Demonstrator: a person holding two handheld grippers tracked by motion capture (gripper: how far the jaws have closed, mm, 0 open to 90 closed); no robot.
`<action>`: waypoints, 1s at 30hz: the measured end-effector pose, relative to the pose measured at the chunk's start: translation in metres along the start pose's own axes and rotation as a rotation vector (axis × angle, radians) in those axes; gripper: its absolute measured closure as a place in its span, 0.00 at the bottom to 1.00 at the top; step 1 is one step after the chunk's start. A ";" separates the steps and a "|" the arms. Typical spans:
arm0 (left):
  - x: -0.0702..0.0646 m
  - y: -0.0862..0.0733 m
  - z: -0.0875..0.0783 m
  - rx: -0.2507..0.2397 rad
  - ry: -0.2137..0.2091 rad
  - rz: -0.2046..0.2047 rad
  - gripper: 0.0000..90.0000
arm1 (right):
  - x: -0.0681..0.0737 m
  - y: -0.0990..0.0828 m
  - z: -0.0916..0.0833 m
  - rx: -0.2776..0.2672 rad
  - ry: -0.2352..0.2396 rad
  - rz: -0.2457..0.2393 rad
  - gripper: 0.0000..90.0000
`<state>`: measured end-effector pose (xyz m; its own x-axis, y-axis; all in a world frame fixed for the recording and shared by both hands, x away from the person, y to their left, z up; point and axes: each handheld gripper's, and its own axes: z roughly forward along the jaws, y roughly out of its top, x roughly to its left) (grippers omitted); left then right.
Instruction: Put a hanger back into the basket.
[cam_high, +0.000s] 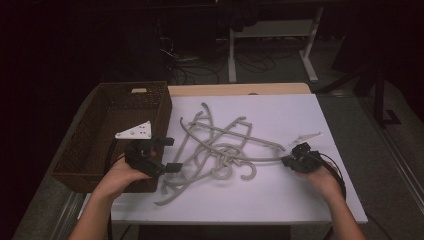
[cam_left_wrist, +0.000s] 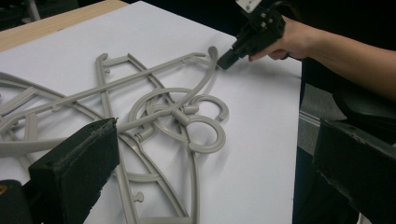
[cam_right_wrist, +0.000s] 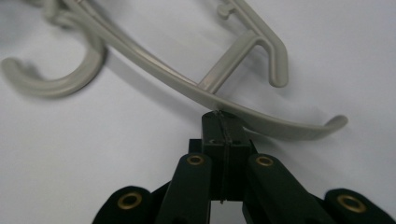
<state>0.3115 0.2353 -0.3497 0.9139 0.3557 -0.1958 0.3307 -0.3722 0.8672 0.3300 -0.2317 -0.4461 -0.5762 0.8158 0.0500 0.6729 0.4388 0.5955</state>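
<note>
Several grey plastic hangers (cam_high: 220, 150) lie tangled on the white tabletop (cam_high: 280, 200), hooks interlocked near the middle (cam_left_wrist: 201, 121). My left gripper (cam_high: 170, 154) sits at the left edge of the pile, next to the basket. Its jaws stand wide apart and empty in the left gripper view (cam_left_wrist: 215, 186). My right gripper (cam_high: 286, 161) is at the pile's right side, shut with nothing between the jaws (cam_right_wrist: 223, 122). Its tip is right at the curved end of one hanger arm (cam_right_wrist: 187, 84); whether it touches, I cannot tell. The left gripper view also shows that gripper (cam_left_wrist: 227, 59) by the hanger's tip.
A dark woven basket (cam_high: 165, 107) stands at the table's left, just behind my left hand. A wooden strip (cam_high: 240, 89) runs along the table's far edge. Beyond it are desk legs (cam_high: 232, 55) and cables on a dark floor.
</note>
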 end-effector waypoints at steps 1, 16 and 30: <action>0.000 0.000 0.000 0.000 0.000 0.000 0.00 | -0.003 0.002 0.002 0.000 -0.005 0.003 0.99; 0.000 0.000 0.000 0.000 -0.001 0.003 0.00 | -0.042 0.036 0.020 -0.043 -0.071 0.099 0.99; 0.000 -0.001 0.000 0.000 -0.002 0.002 0.00 | 0.039 0.095 0.027 -0.128 0.199 -0.088 0.89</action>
<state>0.3112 0.2354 -0.3502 0.9152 0.3528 -0.1951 0.3286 -0.3727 0.8678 0.3843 -0.1481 -0.4092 -0.7183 0.6810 0.1426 0.5594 0.4433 0.7005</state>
